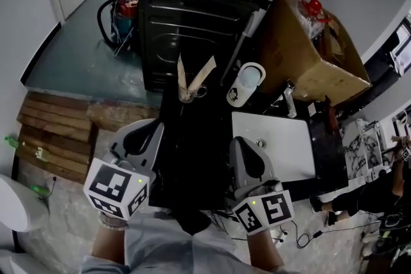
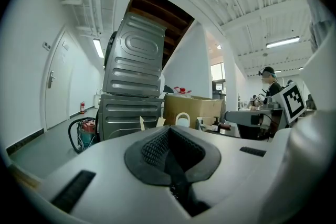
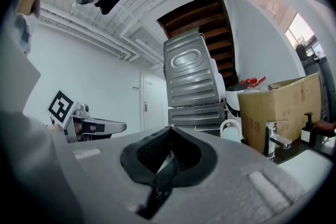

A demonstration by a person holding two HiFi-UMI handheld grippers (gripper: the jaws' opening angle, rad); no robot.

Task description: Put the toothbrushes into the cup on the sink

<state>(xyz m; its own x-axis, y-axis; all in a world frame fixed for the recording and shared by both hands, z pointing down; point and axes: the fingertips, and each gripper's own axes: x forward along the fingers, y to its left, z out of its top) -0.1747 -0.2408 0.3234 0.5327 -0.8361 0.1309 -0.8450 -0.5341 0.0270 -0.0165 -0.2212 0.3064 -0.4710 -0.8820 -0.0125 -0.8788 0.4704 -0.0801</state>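
Two beige toothbrushes stand splayed in a small clear cup at the far edge of the black counter, left of the white sink basin. My left gripper hovers over the counter's left side, short of the cup, jaws shut and empty. My right gripper is at the basin's near left corner, also shut with nothing in it. In the left gripper view the toothbrush tips show just above the closed left gripper. The right gripper view shows its closed right gripper.
A white jug-like cup stands right of the toothbrush cup. The faucet is behind the basin. A cardboard box and stacked grey appliances rise behind the counter. A wooden pallet and a vacuum are on the floor to the left.
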